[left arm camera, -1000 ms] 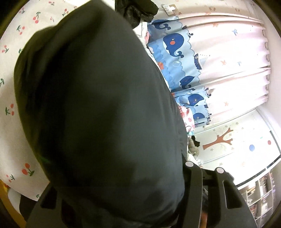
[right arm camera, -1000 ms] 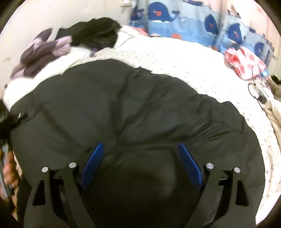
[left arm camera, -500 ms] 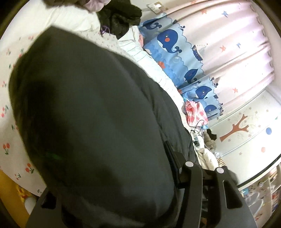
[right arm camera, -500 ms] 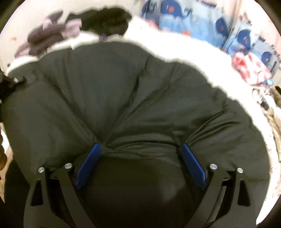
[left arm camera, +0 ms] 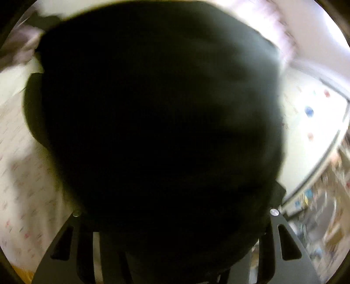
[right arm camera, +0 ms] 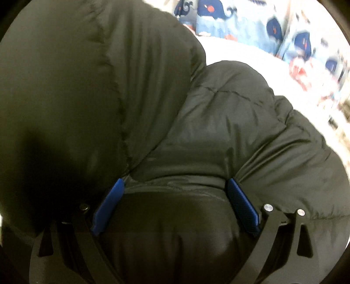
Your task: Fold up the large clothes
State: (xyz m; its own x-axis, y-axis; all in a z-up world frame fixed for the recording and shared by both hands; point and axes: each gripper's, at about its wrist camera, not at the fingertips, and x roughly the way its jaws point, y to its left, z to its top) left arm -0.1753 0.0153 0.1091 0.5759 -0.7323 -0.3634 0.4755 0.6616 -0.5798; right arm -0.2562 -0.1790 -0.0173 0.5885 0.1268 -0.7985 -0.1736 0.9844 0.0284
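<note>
Both fisheye views were motion-blurred and curved at the rims; the left was near-black centrally, bright toward three o'clock.

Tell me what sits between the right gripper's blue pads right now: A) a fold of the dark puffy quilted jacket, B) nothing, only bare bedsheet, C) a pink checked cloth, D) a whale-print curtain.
A: in the right wrist view the dark puffy quilted jacket bulges up between the right gripper's blue pads, with the whale-print curtain far behind.
</note>
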